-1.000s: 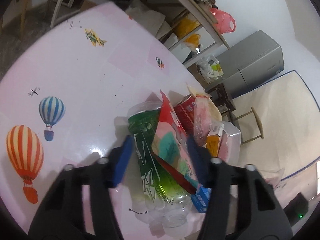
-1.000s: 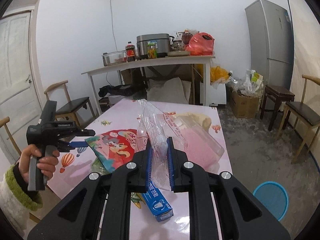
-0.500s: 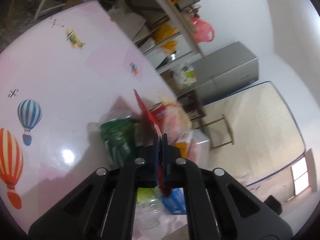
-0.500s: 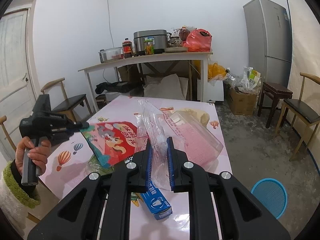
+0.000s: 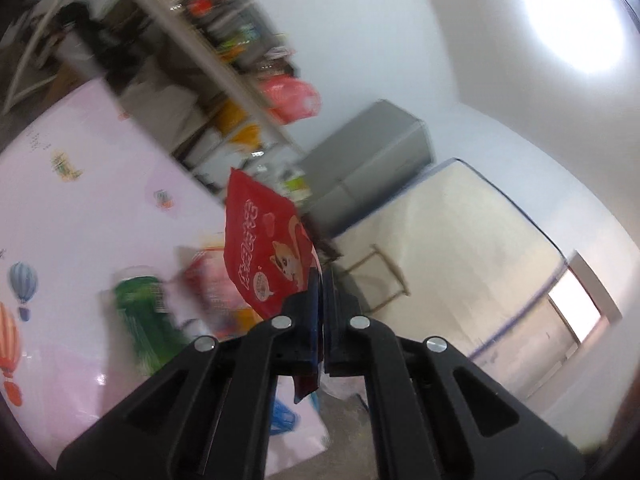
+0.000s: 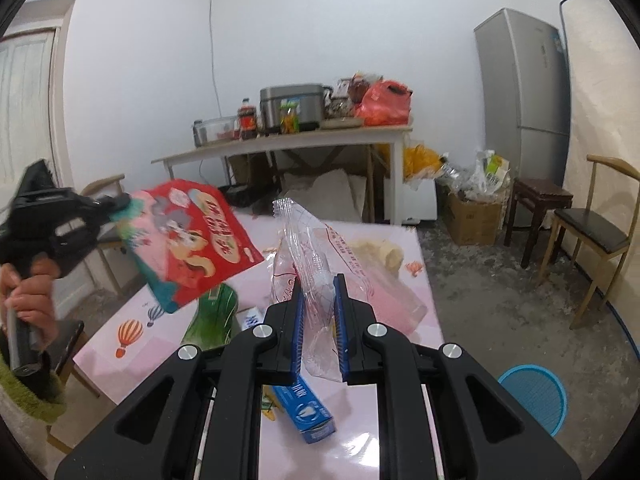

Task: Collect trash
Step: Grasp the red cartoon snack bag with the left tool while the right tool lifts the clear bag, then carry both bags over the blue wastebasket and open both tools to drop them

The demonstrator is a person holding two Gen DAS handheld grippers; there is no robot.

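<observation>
My left gripper [image 5: 321,280] is shut on a red snack wrapper [image 5: 264,240] with a cartoon squirrel and holds it in the air above the pink table [image 5: 80,200]. From the right wrist view the left gripper [image 6: 120,202] and the red snack wrapper [image 6: 192,240] hang over the table's left side. My right gripper [image 6: 318,300] is shut on a clear plastic bag [image 6: 304,248] that stands open above the table. A green bottle [image 5: 140,312] lies on the table; it also shows in the right wrist view [image 6: 212,316]. A blue box [image 6: 304,404] lies near the front edge.
A blue bin [image 6: 534,396] stands on the floor to the right of the table. Wooden chairs [image 6: 592,232] and a grey fridge [image 6: 524,112] are at the right. A cluttered side table [image 6: 288,140] stands behind.
My left gripper closed on the red wrapper and lifted it off the pile, up and away from the table. My right gripper kept the clear bag held in place.
</observation>
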